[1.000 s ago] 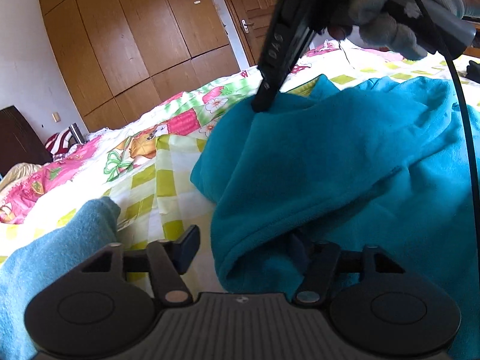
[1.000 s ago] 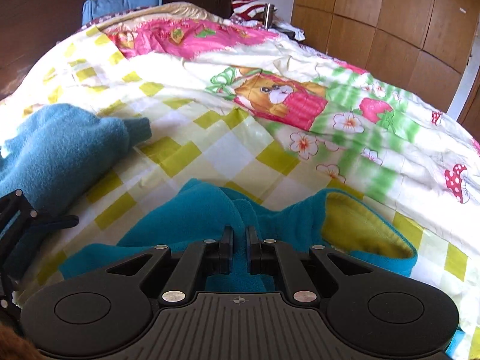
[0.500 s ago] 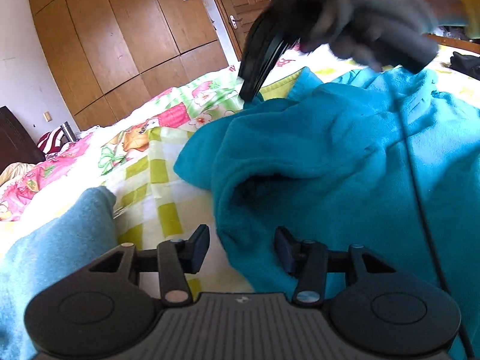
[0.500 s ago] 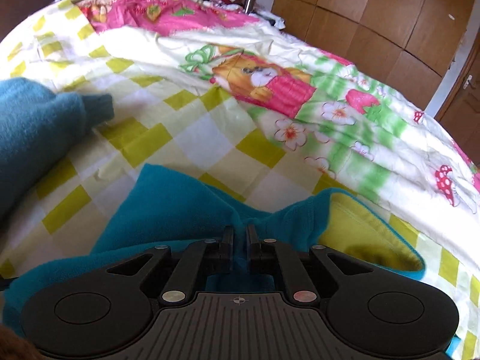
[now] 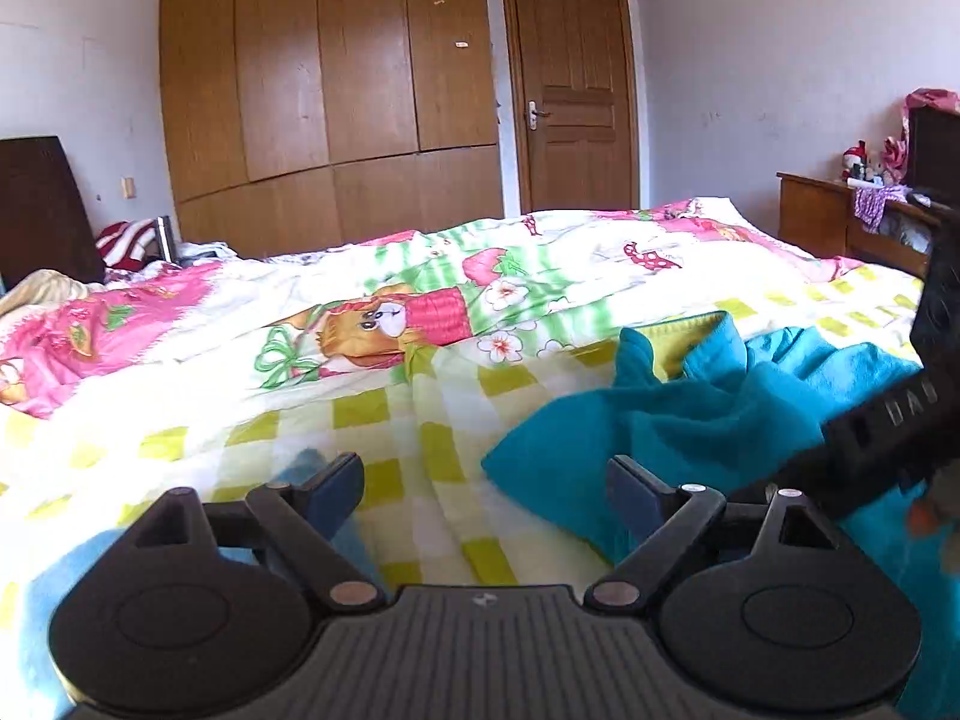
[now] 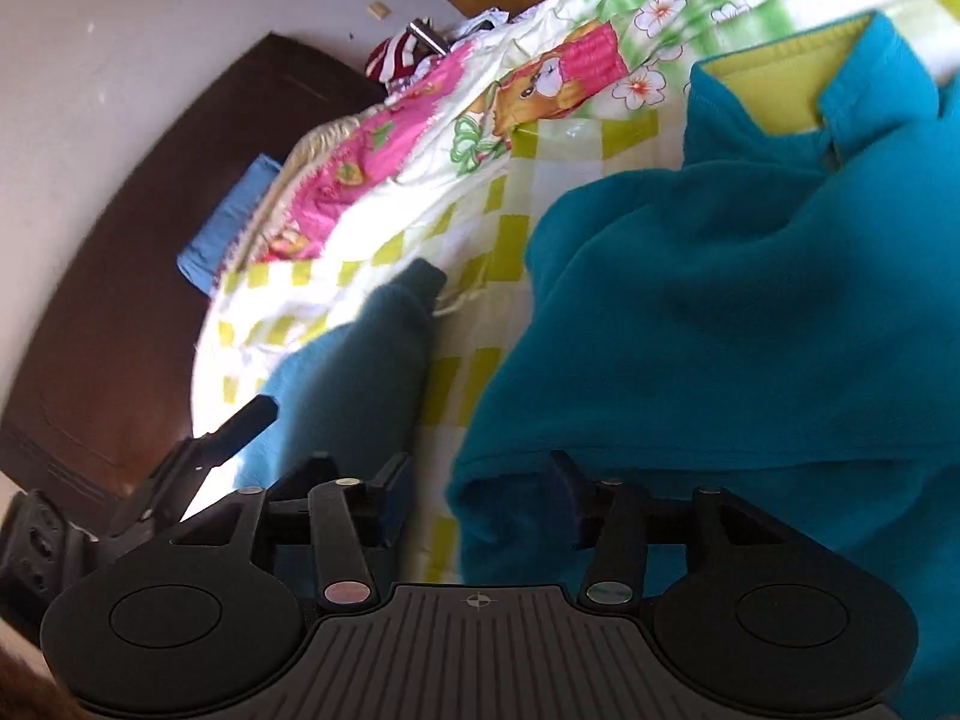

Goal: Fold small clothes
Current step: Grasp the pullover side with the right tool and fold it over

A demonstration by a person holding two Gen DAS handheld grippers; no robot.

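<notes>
While the left gripper (image 5: 483, 486) points level over the bedspread (image 5: 420, 420), jaws just sprung wide and empty, the teal fleece (image 5: 690, 420) lies right of it. The right gripper (image 6: 480, 495), rolled sideways, has just opened off the fleece's hem; its lettering is unreadable.

We let go with both tools. Left gripper (image 5: 483, 489): jaws just opened wide, teal fleece garment (image 5: 708, 414) no longer between them, now off to its right; gripper lifted, view now level across quilt (image 5: 420, 396). Right gripper (image 6: 480, 495): jaws just opened from pinch on garment's edge; fleece lies against right finger only, unclamped. Right view rolled, bed now tilted. Light-blue garment (image 6: 354, 360) now ahead of right gripper's left finger.
</notes>
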